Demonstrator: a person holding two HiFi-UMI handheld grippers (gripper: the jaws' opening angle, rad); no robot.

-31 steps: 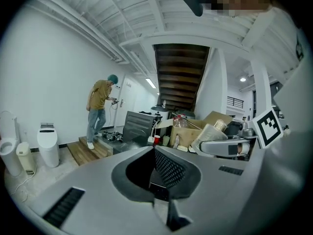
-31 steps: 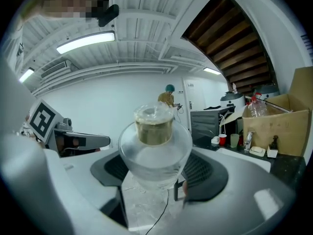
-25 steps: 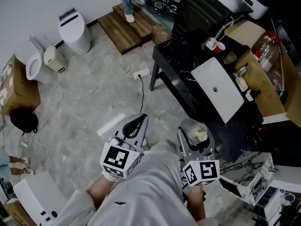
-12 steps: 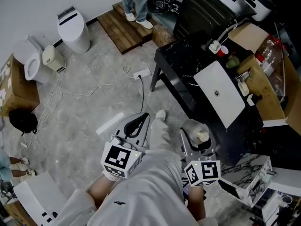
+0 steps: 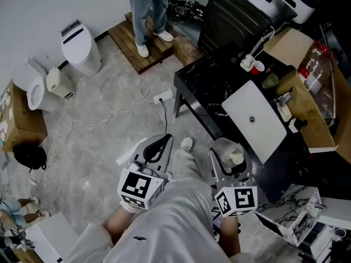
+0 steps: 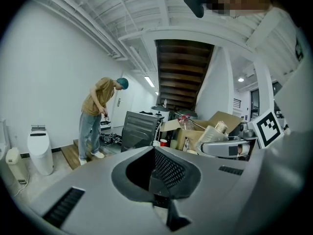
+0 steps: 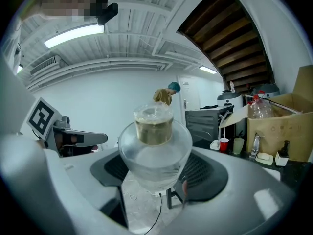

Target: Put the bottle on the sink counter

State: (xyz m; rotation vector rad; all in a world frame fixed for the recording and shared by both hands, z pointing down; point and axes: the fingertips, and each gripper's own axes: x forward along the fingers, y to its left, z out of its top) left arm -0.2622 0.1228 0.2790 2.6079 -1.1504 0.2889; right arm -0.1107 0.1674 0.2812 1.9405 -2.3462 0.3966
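My right gripper [image 5: 227, 167] is shut on a clear glass bottle [image 5: 224, 147] with a tan stopper, held low in front of me above the floor. In the right gripper view the bottle [image 7: 155, 153] fills the space between the jaws of that gripper [image 7: 156, 182]. The sink counter [image 5: 204, 84], black marble with a white basin [image 5: 253, 116], stands ahead and to the right, apart from the bottle. My left gripper [image 5: 158, 147] is shut with nothing in it, and in its own view its jaws [image 6: 155, 168] meet.
A person [image 5: 147, 10] stands on a wooden platform at the back. Two toilets [image 5: 79, 43] [image 5: 33, 76] line the left wall. A power strip [image 5: 163, 97] and cables lie on the floor. A red cup [image 5: 258, 67] and a cardboard box [image 5: 307, 111] sit by the counter.
The counter has drifted a little left in the head view. The person at the back has walked left onto the platform. Both grippers keep their places and grips.
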